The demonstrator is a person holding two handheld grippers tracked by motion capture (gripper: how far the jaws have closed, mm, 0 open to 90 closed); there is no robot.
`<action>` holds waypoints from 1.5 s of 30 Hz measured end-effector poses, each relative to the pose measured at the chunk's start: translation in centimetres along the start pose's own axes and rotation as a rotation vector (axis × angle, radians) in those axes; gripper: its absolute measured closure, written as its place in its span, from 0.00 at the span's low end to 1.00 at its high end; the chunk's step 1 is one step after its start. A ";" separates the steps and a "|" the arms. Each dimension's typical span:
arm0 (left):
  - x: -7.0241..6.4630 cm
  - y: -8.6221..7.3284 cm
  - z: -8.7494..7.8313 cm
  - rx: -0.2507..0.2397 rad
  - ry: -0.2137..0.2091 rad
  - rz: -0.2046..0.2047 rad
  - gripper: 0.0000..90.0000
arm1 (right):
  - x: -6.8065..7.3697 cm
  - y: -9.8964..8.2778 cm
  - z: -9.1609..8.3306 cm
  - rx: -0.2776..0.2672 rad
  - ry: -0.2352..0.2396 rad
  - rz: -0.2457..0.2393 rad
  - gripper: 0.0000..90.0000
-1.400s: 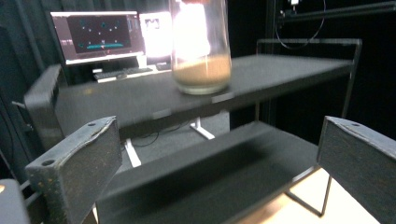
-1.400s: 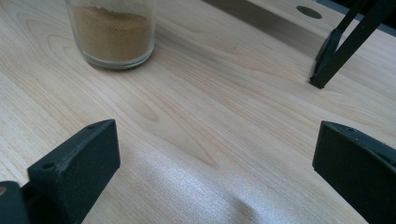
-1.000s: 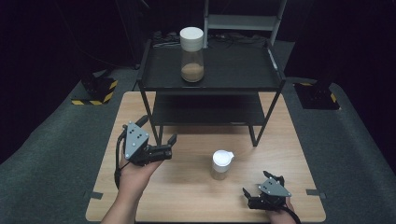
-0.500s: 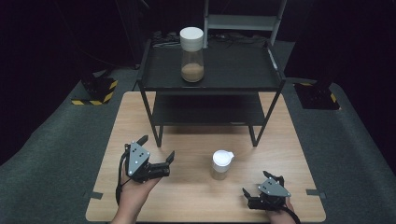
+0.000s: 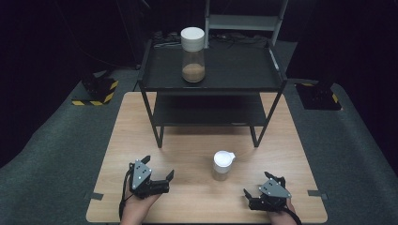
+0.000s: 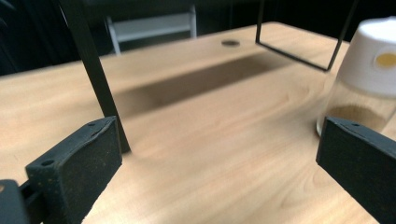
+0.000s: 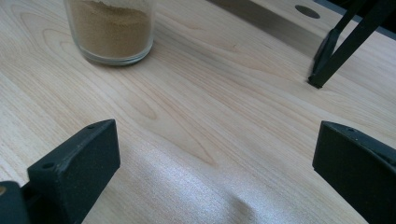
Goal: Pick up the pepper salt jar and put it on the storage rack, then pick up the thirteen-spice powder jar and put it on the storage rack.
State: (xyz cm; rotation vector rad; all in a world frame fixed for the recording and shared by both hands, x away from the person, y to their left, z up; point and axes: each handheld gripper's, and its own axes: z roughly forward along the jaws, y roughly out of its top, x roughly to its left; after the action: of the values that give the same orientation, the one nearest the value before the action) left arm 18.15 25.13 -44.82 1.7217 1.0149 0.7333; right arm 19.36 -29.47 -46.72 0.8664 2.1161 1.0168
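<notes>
We can read no words, brands or numbers on anything here. The nearest to a sign is a small plain yellow dot on the white lid of the jar (image 6: 369,79), with no lettering, and yellow-and-black hazard stripes on a floor block (image 5: 96,91), likewise without text.

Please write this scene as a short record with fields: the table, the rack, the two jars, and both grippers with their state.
table: wood, holds rack and small jar
rack: black, two shelves, at the table's far side
tall jar: white lid, brown powder, upright on top shelf
small jar: white lid, brown powder, upright on table, between the grippers
left gripper: open, low over table, holds nothing
right gripper: open, low over table, holds nothing
</notes>
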 end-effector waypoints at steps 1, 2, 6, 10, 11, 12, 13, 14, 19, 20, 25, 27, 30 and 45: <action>0.0 -0.3 0.1 0.006 0.002 0.005 0.00 | 0.0 0.0 0.0 -0.001 0.001 0.001 0.00; -0.1 -0.6 0.2 0.015 0.001 0.005 0.01 | -0.1 0.0 0.0 -0.002 0.001 0.002 0.00; -0.2 -1.2 0.6 0.055 -0.006 0.025 0.00 | -0.1 -0.1 0.0 -0.003 -0.002 0.013 0.00; -0.5 -1.6 1.1 0.104 -0.010 0.057 0.00 | 0.1 0.1 0.1 0.006 -0.008 0.005 0.00; -0.5 -1.7 1.3 0.112 -0.012 0.062 0.00 | 0.1 0.1 0.1 0.007 -0.011 0.004 0.00; -0.6 -1.7 1.4 0.120 -0.013 0.069 0.00 | 0.1 0.1 0.1 0.007 -0.011 0.003 0.00; -0.7 -1.7 1.6 0.135 -0.015 0.088 0.00 | 0.1 0.2 0.1 0.009 -0.012 0.004 0.00; -0.7 -1.8 1.9 0.145 -0.027 0.097 0.00 | 0.2 0.2 0.1 0.012 -0.014 0.006 0.00; -1.0 -1.6 2.2 0.176 -0.023 0.140 0.00 | 0.0 0.2 0.1 0.014 -0.010 0.011 0.00; -1.1 -1.5 2.2 0.181 -0.023 0.145 0.00 | 0.0 0.2 0.1 0.009 -0.009 0.011 0.00; -1.9 -1.2 2.4 0.206 0.003 0.183 0.01 | -0.5 -0.2 -0.1 -0.013 0.019 0.013 0.00; -2.2 -1.2 2.5 0.212 -0.003 0.216 0.01 | -0.6 -0.4 -0.2 -0.024 0.032 0.010 0.00; -2.3 -0.9 2.8 0.230 -0.016 0.240 0.01 | -0.5 -0.6 -0.3 -0.032 0.035 0.005 0.00; -2.1 -1.1 2.6 0.218 -0.010 0.219 0.01 | 0.4 0.2 -0.3 -0.168 0.088 -0.003 0.00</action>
State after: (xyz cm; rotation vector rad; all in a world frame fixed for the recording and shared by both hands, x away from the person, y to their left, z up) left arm 18.99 22.30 -46.76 2.0468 0.9361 0.7734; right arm 18.98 -29.20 -46.46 0.7488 2.0672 1.2319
